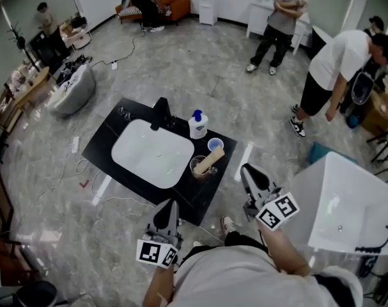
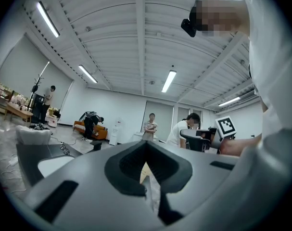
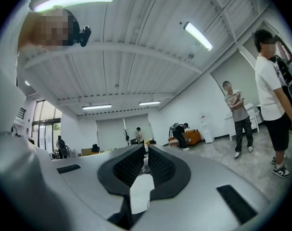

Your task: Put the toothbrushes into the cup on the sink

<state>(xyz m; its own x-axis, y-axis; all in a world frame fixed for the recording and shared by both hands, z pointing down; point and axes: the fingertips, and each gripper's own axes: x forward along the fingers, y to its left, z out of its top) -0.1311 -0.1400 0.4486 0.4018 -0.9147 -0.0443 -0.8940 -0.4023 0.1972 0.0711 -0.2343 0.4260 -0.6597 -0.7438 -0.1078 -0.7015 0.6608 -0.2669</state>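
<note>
Right gripper (image 1: 245,169) and left gripper (image 1: 170,204): both jaw pairs closed, nothing held. Cup (image 1: 194,165) beside the sink (image 1: 126,147) lies at 9 o'clock from right and 1 o'clock from left, roughly equidistant. What looks like a beige toothbrush (image 1: 212,160) already leans inside, top toward 2 o'clock.

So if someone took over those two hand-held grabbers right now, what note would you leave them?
Left gripper: fingers shut, nothing in them, held level at the near edge of the sink counter.
Right gripper: fingers shut, nothing in them, off the counter's right end.
Things: the clear cup stands on the counter right of the basin. A pale, stick-like bundle, probably the toothbrushes, leans in it. A blue cup and a soap bottle stand behind.
Done: the toothbrushes appear to be in the cup.
Left: no loose toothbrush shows on the counter; probably just a check.
</note>
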